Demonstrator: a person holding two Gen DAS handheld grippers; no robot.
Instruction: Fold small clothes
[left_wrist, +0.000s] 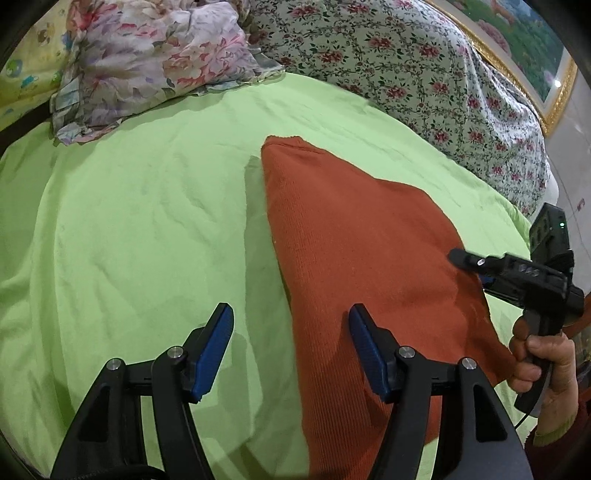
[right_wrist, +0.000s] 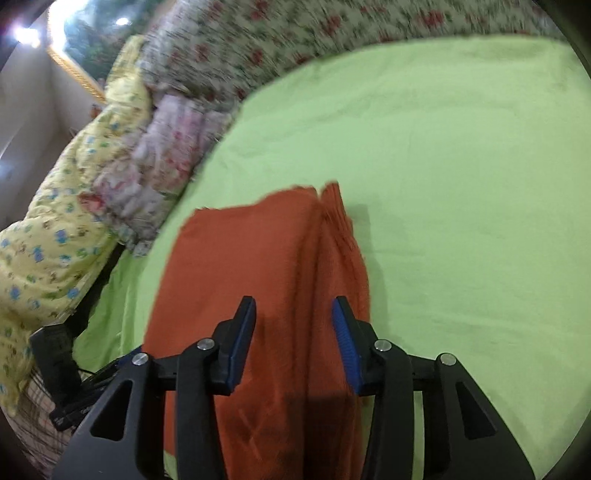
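Left wrist | one orange garment (left_wrist: 354, 240) | two hand-held grippers, jaws apart

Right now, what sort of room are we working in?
Most likely a bedroom: the orange garment lies on a green bedsheet, with a floral quilt and a floral pillow piled behind.

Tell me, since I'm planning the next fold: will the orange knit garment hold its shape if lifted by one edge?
Probably not: the orange knit garment lies limp in soft layers, so it would likely droop. Its ribbed weave looks grippy, unlikely to slip.
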